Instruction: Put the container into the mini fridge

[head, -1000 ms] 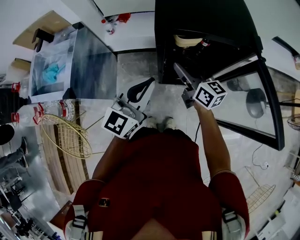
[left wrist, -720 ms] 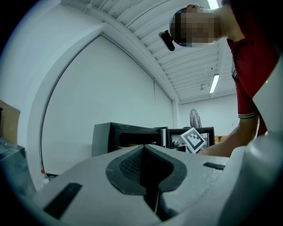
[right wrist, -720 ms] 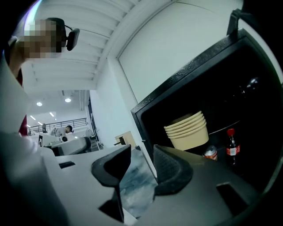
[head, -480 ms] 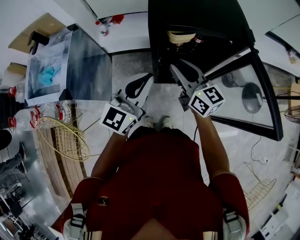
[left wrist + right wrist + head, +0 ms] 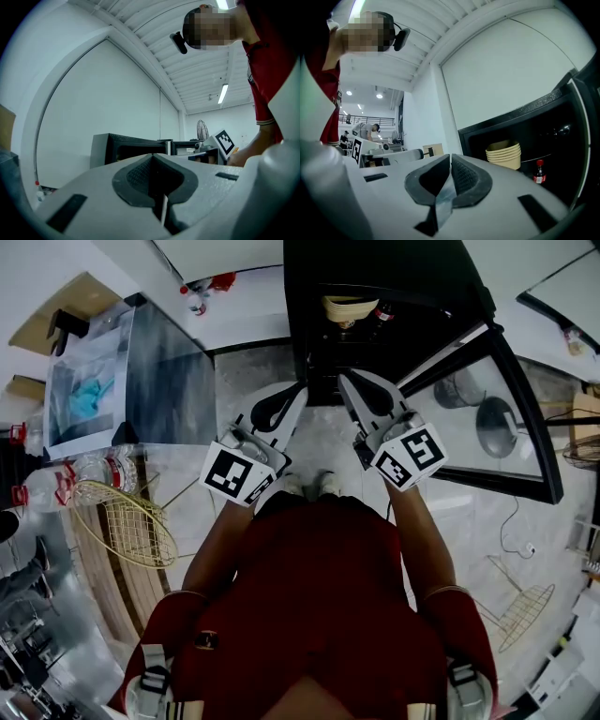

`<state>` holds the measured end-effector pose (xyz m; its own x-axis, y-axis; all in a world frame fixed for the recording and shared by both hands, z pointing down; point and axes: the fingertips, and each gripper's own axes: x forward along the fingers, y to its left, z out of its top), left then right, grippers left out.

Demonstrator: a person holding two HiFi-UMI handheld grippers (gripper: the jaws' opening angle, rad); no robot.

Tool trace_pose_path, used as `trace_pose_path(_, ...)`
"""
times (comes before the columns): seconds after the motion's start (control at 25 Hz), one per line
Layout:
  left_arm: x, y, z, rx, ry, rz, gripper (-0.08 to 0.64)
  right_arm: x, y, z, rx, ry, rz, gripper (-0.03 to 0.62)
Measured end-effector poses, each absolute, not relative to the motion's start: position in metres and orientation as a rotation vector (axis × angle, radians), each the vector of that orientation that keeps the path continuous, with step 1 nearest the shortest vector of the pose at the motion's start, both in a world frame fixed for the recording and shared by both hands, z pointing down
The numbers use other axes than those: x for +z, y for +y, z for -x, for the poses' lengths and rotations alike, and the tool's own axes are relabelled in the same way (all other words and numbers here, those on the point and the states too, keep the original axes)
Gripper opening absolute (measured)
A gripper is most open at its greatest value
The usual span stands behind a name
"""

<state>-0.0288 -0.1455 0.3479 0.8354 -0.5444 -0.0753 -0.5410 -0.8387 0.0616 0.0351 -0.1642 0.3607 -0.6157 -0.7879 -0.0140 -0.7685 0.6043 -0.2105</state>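
The black mini fridge (image 5: 394, 287) stands open in front of me. The container, a stack of tan paper bowls (image 5: 349, 307), sits on its shelf beside a small red-capped bottle (image 5: 380, 313). In the right gripper view the bowls (image 5: 505, 155) and bottle (image 5: 539, 172) lie inside the fridge, well ahead of the jaws. My right gripper (image 5: 345, 381) is just outside the fridge opening, its jaws closing to shut with nothing between them (image 5: 450, 161). My left gripper (image 5: 300, 393) is beside it, shut and empty (image 5: 152, 161).
The fridge's glass door (image 5: 478, 418) hangs open to the right. A glass-topped table (image 5: 173, 362) with water bottles (image 5: 89, 470) and a wire basket (image 5: 127, 521) stands on the left. Another wire basket (image 5: 525, 610) lies on the floor at the right.
My right gripper has drawn back from the fridge opening toward my body and its jaws have come together. The left gripper has hardly moved.
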Motion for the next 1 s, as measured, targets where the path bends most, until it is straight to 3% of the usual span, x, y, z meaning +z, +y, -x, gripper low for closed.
trace_pose_path(1.0,0.336,-0.120,0.011,-0.171,-0.818,-3.004,0.006,0.333,-0.108,-0.048,-0.092,2.643,1.448,0.000)
